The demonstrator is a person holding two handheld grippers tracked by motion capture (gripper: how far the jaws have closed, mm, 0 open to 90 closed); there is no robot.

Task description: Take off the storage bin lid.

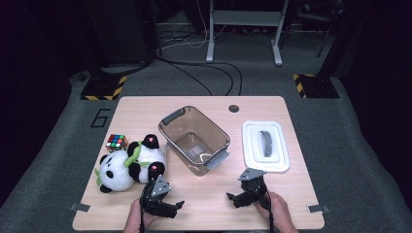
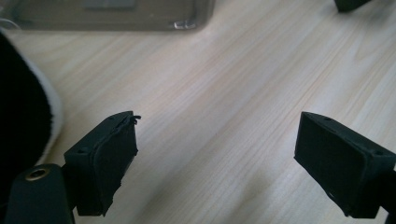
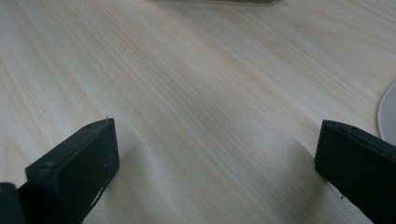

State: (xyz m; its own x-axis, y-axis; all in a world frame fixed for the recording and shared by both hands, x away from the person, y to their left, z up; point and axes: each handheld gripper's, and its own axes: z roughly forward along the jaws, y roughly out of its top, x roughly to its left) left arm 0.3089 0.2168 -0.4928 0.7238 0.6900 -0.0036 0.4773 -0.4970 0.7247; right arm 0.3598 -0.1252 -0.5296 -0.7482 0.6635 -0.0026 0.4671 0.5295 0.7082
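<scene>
High view: the left gripper [image 1: 165, 200] sits low on the pale wooden table [image 1: 291, 213], jaws spread with nothing between them. The black-and-white plush panda with a green scarf [image 1: 130, 165] lies just beside it toward eleven o'clock, its long axis running roughly nine to three, head at the nine o'clock end. The left hand is plainly the nearer one; the right gripper [image 1: 241, 195] rests well apart at the panda's four o'clock, jaws also spread and empty. A clear smoky plastic bin with grey handles [image 1: 194, 141] stands at the panda's two o'clock, a multicoloured puzzle cube [image 1: 116, 142] at its eleven, a white rectangular lid with a grey handle [image 1: 265, 145] beyond the bin.

Left gripper view: the panda's fur [image 2: 25, 107] edges in at nine o'clock, beside the jaws rather than between them, so I judge a swing toward it is needed. Bare wood lies ahead; the bin's base [image 2: 112, 16] crosses at twelve.

Right gripper view: wide jaws over bare table, the lid's rim [image 3: 387, 109] at three.
</scene>
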